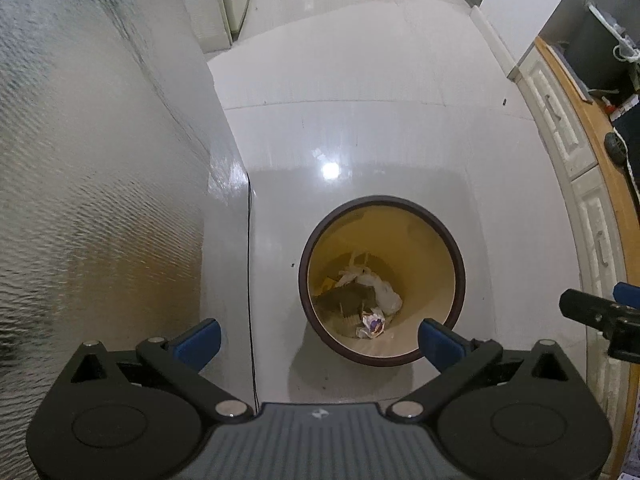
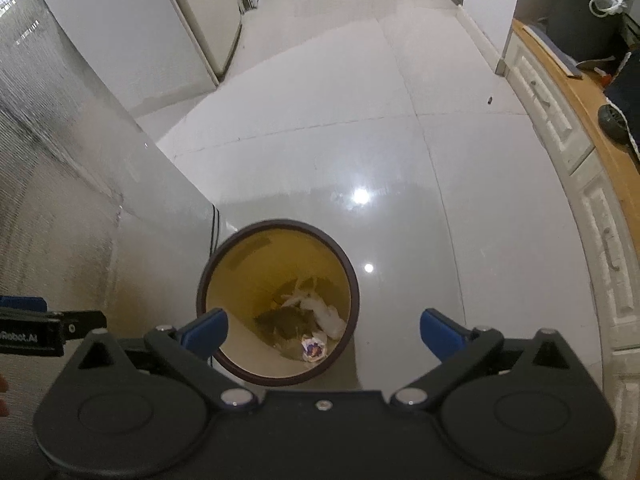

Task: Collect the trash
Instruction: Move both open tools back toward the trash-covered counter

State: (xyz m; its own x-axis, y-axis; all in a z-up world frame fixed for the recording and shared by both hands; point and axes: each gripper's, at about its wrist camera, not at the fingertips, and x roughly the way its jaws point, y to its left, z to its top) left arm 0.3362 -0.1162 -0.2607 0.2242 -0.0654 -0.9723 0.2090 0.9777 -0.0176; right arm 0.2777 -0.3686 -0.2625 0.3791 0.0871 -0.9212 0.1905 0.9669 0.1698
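Observation:
A round waste bin (image 1: 456,264) with a dark brown rim and yellow inside stands on the pale tiled floor. At its bottom lie crumpled trash: a white bag (image 1: 380,288), a dark wad (image 1: 346,298) and a white-and-purple wrapper (image 1: 372,322). My left gripper (image 1: 318,340) hangs high above the bin, open, nothing between its blue fingertips. In the right wrist view the same bin (image 2: 352,272) sits below with the wrapper (image 2: 314,348) inside. My right gripper (image 2: 324,330) is open and empty too. Its finger shows at the left view's right edge (image 1: 592,312).
A shiny metallic appliance wall (image 1: 100,160) rises on the left, with a thin black cable (image 1: 250,280) running down beside it. White cabinet drawers (image 1: 560,128) under a wooden counter (image 1: 592,120) line the right. A small dark speck (image 2: 489,100) lies on the floor.

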